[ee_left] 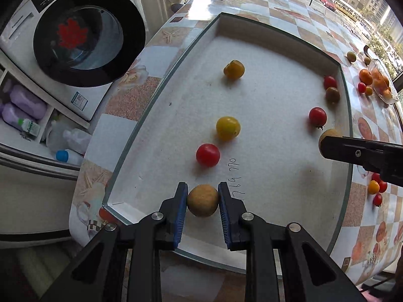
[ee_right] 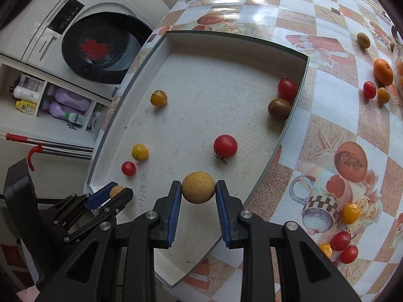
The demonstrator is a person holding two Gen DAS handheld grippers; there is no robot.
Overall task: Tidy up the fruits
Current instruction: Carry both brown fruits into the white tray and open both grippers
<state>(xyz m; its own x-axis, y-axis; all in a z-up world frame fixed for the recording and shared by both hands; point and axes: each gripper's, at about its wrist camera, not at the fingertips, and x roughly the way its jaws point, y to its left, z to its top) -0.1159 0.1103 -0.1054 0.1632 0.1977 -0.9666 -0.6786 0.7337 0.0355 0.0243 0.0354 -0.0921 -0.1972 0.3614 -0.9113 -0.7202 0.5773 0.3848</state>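
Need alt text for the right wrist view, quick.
The right gripper holds a round tan fruit between its blue-padded fingers over a shallow white tray containing red, yellow and brown cherry tomatoes. At lower left, the left gripper holds a similar tan fruit.

The left gripper (ee_left: 203, 196) reaches forward and low, its blue-padded jaws pressed against both sides of a tan round fruit (ee_left: 203, 200). The right gripper (ee_right: 198, 191) sits just beside it to the right, jaws likewise clamped on a second tan fruit (ee_right: 198, 187), both pointing the same way.
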